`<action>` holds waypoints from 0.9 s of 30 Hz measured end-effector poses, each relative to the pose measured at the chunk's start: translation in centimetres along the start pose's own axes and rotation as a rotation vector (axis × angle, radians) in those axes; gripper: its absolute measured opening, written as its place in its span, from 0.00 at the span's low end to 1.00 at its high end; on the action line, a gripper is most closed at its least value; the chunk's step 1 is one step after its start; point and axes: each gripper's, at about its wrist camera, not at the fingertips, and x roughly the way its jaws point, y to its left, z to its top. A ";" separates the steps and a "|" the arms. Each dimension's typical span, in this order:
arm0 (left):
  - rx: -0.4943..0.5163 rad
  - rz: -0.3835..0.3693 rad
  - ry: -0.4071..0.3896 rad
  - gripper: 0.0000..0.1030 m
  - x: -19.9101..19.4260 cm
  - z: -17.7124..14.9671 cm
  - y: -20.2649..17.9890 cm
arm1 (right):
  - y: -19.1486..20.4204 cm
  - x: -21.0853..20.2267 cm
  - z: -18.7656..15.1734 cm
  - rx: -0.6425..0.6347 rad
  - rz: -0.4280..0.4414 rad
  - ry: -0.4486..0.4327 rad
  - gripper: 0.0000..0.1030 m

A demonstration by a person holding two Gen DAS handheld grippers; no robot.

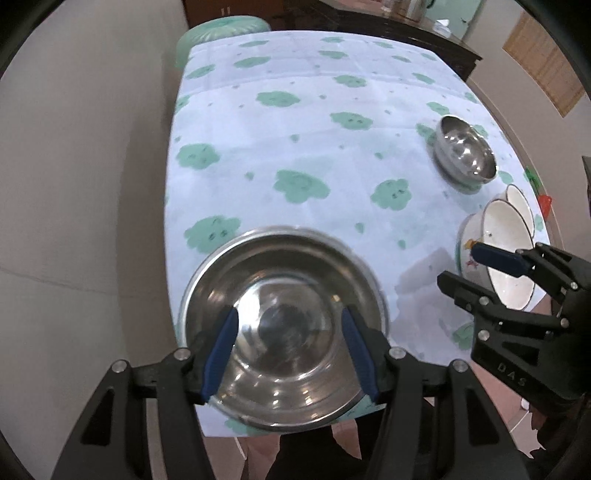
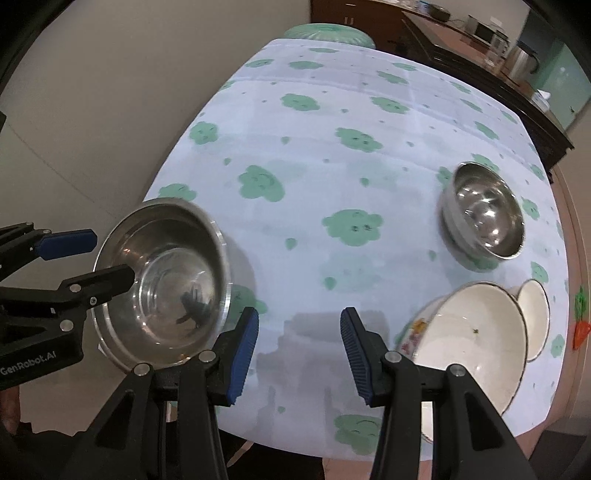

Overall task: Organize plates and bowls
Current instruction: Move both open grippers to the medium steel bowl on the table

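Note:
A large steel bowl [image 1: 280, 328] stands at the table's near left corner; it also shows in the right wrist view [image 2: 162, 280]. My left gripper [image 1: 290, 350] is open, its jaws spread above the bowl's inside, gripping nothing. A smaller steel bowl [image 1: 465, 151] [image 2: 484, 214] stands at the right. A large white bowl [image 1: 495, 251] [image 2: 469, 339] and a small white bowl [image 1: 521, 206] [image 2: 533, 317] sit near the right edge. My right gripper [image 2: 299, 354] is open and empty above bare cloth between the large steel bowl and the large white bowl.
The table [image 1: 295, 155] has a pale blue cloth with green cloud prints. A green stool [image 1: 221, 29] stands at the far end. A dark sideboard [image 2: 480, 62] with appliances runs behind on the right. A wall is close on the left.

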 end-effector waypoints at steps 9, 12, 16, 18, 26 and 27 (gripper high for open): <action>0.051 0.005 -0.008 0.62 0.3 3.1 -4.0 | -4.9 -0.6 0.4 0.064 -0.019 -0.027 0.48; 0.062 0.005 -0.005 0.62 0.5 4.1 -5.5 | -6.9 -0.8 0.5 0.084 -0.016 -0.031 0.48; 0.080 0.016 0.003 0.62 1.1 5.6 -7.5 | -9.5 -0.9 0.9 0.101 -0.023 -0.038 0.48; 0.087 0.018 0.005 0.62 1.4 6.4 -8.6 | -11.1 -0.9 1.2 0.118 -0.023 -0.041 0.48; 0.122 0.030 0.014 0.63 2.8 9.5 -13.2 | -17.4 -0.5 2.0 0.164 -0.052 -0.043 0.48; 0.127 0.031 0.015 0.63 2.9 9.8 -13.8 | -18.0 -0.5 2.0 0.167 -0.054 -0.045 0.48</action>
